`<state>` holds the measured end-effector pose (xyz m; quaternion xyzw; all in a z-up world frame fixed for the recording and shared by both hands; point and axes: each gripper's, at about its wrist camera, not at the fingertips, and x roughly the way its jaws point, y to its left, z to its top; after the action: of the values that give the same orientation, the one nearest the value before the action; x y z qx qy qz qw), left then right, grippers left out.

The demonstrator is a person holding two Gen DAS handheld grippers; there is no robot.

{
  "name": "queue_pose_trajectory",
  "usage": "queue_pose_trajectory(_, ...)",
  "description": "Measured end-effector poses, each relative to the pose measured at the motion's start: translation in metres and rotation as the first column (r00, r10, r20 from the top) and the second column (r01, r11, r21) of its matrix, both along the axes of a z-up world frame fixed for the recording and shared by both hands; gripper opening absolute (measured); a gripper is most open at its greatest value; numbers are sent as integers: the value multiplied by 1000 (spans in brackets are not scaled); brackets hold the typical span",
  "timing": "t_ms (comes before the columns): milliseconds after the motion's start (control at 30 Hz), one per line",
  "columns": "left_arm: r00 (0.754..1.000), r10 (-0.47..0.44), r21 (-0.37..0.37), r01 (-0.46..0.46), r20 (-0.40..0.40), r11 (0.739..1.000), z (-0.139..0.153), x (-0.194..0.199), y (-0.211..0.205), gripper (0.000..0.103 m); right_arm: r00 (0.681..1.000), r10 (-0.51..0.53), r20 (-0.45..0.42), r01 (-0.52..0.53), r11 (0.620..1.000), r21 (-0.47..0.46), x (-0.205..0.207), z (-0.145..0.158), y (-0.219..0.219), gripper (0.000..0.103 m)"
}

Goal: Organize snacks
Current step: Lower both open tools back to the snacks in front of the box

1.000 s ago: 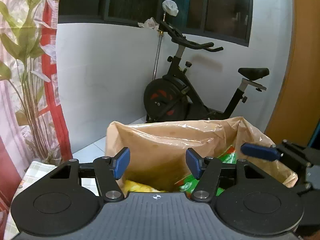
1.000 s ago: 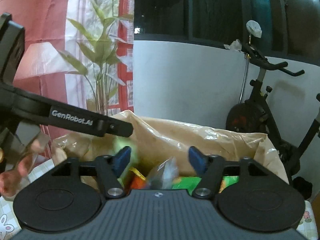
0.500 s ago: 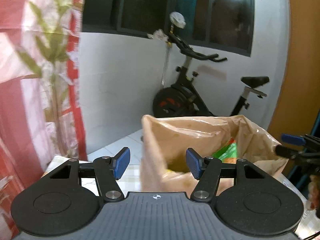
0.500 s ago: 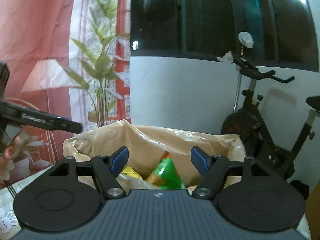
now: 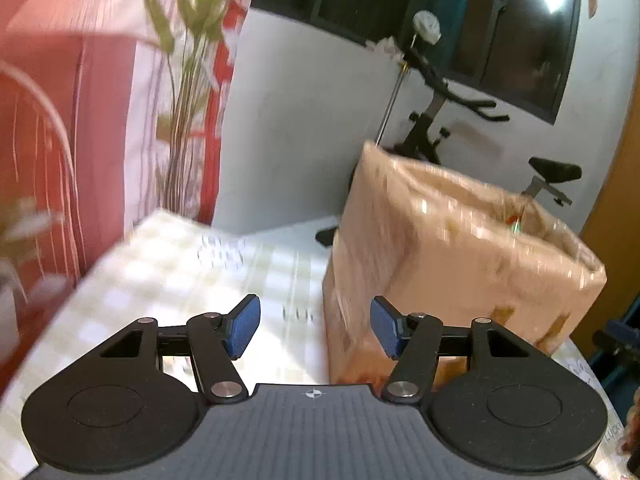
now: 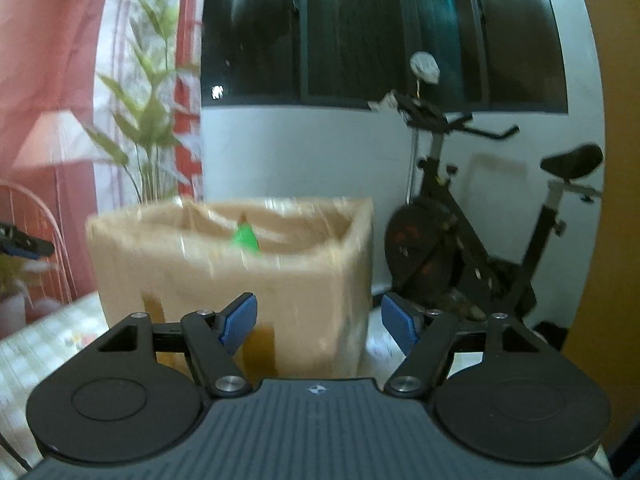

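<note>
Checked tablecloth (image 5: 168, 280) on the table, exercise bike (image 6: 460, 248) parked against the white wall behind, leafy curtain (image 5: 80, 100) off around 10 o'clock.

Snack bag (image 6: 224, 264), the tan plastic one, stands upright on the cloth, sitting about 1 o'clock from the left gripper (image 5: 315, 330) and 11 o'clock from the right gripper (image 6: 319, 326). One green snack pack (image 6: 244, 238) pokes up inside it.

Both sets of jaws are spread with nothing between the pads, so both are empty.

My guess is we're between grabs. If I were doing it: come in over the rim from above, pinch one pack by its top edge, and lift straight up so the floppy bag doesn't tip or drag across the cloth. Steadying the rim with the other gripper would help.
</note>
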<state>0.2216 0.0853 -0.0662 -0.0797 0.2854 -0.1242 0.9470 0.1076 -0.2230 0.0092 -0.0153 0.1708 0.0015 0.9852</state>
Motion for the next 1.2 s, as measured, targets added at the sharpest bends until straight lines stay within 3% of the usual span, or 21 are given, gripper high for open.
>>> queue_pose_trajectory(167,998,-17,28,19,-53,999,-22,-6,-13,63,997,9,-70,-11,1000,-25,-9,-35,3,72)
queue_pose_trajectory(267,997,-23,43,25,-68,999,-30,-9,-16,63,985,68,-159,-75,996,-39,-4,-57,5,72)
queue_pose_trajectory(433,996,-15,46,19,-86,999,-37,-11,-15,63,931,160,-328,-196,977,-81,13,-90,5,72)
queue_pose_trajectory(633,995,-5,48,9,-99,999,-41,-14,-14,63,871,224,-436,-311,941,-137,35,-108,10,72)
queue_pose_trajectory(833,994,0,50,5,-111,999,-43,-14,-15,63,842,220,-493,-332,931,-151,54,-120,5,72)
queue_pose_trajectory(1000,993,3,49,3,-120,999,-46,-14,-14,63,828,227,-513,-295,954,-54,65,-127,-6,71)
queue_pose_trajectory(1067,992,7,48,-1,-126,999,-47,-14,-14,63,825,233,-514,-281,960,-16,64,-128,-8,66)
queue_pose_trajectory(1200,991,12,42,-6,-135,999,-50,-14,-15,63,831,221,-510,-257,966,-1,54,-126,-7,61)
